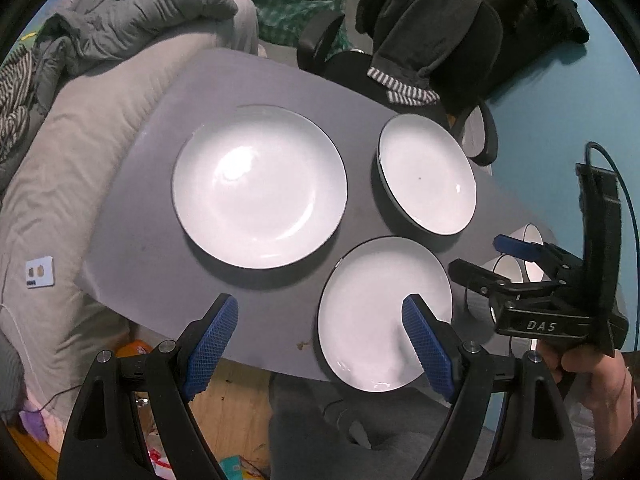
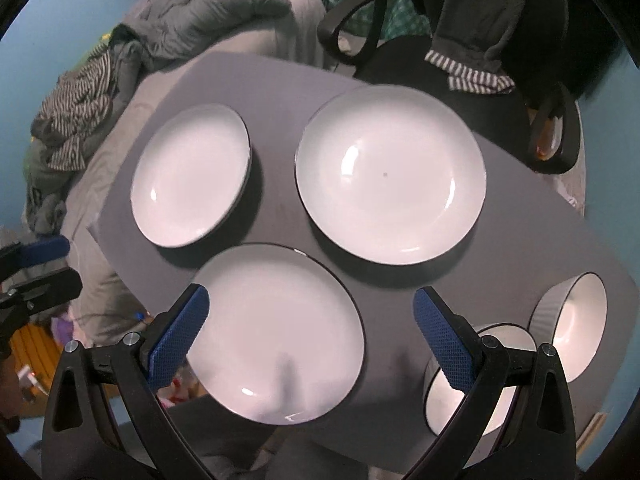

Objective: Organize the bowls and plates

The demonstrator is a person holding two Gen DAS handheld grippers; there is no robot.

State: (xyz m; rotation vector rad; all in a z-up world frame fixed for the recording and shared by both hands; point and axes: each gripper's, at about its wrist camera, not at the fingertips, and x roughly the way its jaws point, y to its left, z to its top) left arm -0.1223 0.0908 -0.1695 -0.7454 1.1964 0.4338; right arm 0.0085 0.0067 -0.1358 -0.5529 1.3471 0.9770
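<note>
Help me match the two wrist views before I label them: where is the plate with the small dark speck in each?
Left wrist: speck plate sits upper right on the grey table.
Right wrist: the same plate sits upper centre-right.
Shared landmark: the striped cuff hanging off the chair beyond the plate.

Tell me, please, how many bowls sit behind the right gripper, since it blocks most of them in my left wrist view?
Observer: Two. A farther bowl and a nearer bowl sit side by side near the right edge of the table.
Operator: Is anything in them?
Observer: The farther bowl shows a bare white inside. The nearer bowl is partly hidden by a finger of the right gripper, and what shows of it is bare too.
Operator: Is that gripper holding anything?
Observer: No. Its jaws stand wide open with nothing gripped, and the nearest plate lies in view between them.
</note>
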